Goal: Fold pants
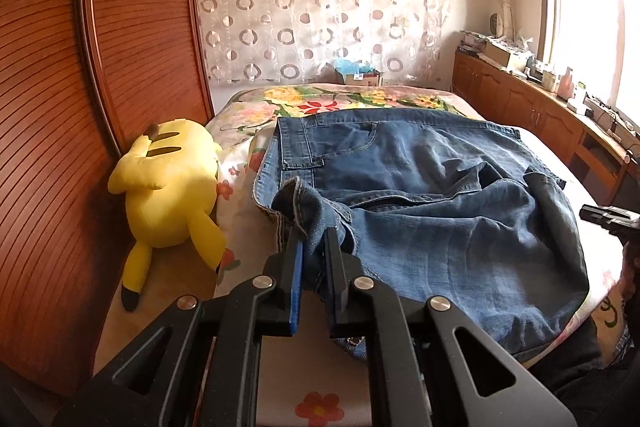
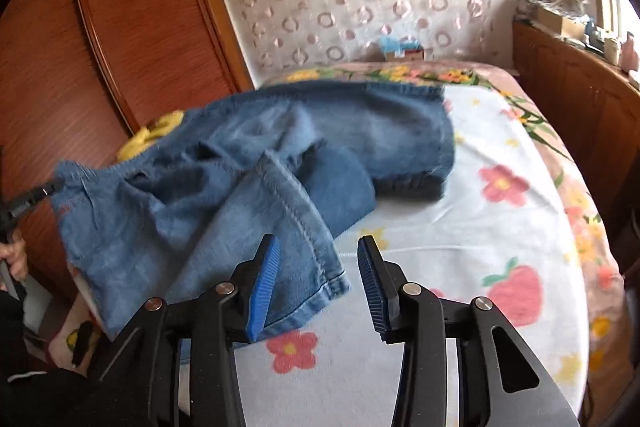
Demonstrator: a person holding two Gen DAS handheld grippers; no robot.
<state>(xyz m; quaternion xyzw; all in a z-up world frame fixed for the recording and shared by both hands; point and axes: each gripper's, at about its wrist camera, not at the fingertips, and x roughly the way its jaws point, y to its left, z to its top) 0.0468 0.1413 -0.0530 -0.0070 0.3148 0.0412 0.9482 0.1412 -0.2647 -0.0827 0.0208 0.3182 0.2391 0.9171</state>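
Clearly, the left gripper (image 1: 313, 235) was clenched on a bunched corner of the pants (image 1: 432, 203), lifting that fold off the floral bedspread (image 2: 460, 227). The blue jeans lay spread across the bed, partly doubled over, with a yellow plush toy (image 1: 172, 187) beside them against the wooden wardrobe (image 1: 60, 107). The right gripper (image 2: 318, 247) stood released, its blue pads apart above a pant leg hem, pressing nothing.

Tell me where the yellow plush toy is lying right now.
In the left wrist view the yellow plush toy lies at the bed's left edge, against the wooden wardrobe, just left of the jeans.
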